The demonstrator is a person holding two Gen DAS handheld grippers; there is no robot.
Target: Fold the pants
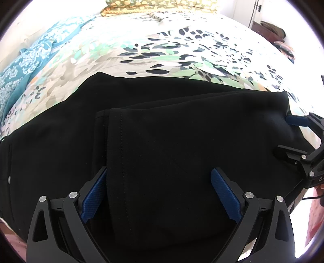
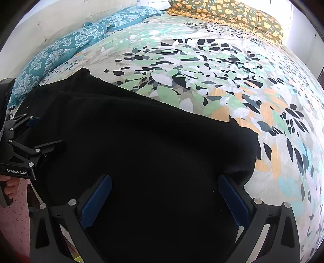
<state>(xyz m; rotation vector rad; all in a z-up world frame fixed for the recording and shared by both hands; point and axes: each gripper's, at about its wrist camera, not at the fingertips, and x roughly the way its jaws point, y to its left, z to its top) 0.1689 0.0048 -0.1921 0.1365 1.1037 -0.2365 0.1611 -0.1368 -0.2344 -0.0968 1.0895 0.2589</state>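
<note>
Black pants (image 1: 162,129) lie folded on the floral bedspread (image 1: 182,50), a hemmed leg end lying on top of the lower layer. My left gripper (image 1: 160,192) is open, its blue pads wide apart over the near edge of the pants. My right gripper (image 2: 165,199) is open too, over the right part of the pants (image 2: 141,141). The right gripper also shows at the right edge of the left wrist view (image 1: 299,137). The left gripper shows at the left edge of the right wrist view (image 2: 30,137). Neither holds cloth.
Teal patterned pillows (image 2: 66,48) lie at the far left of the bed. A mustard floral quilt (image 2: 232,14) lies along the far edge. The floral bedspread (image 2: 222,81) stretches beyond the pants. A doorway and furniture (image 1: 271,30) stand at far right.
</note>
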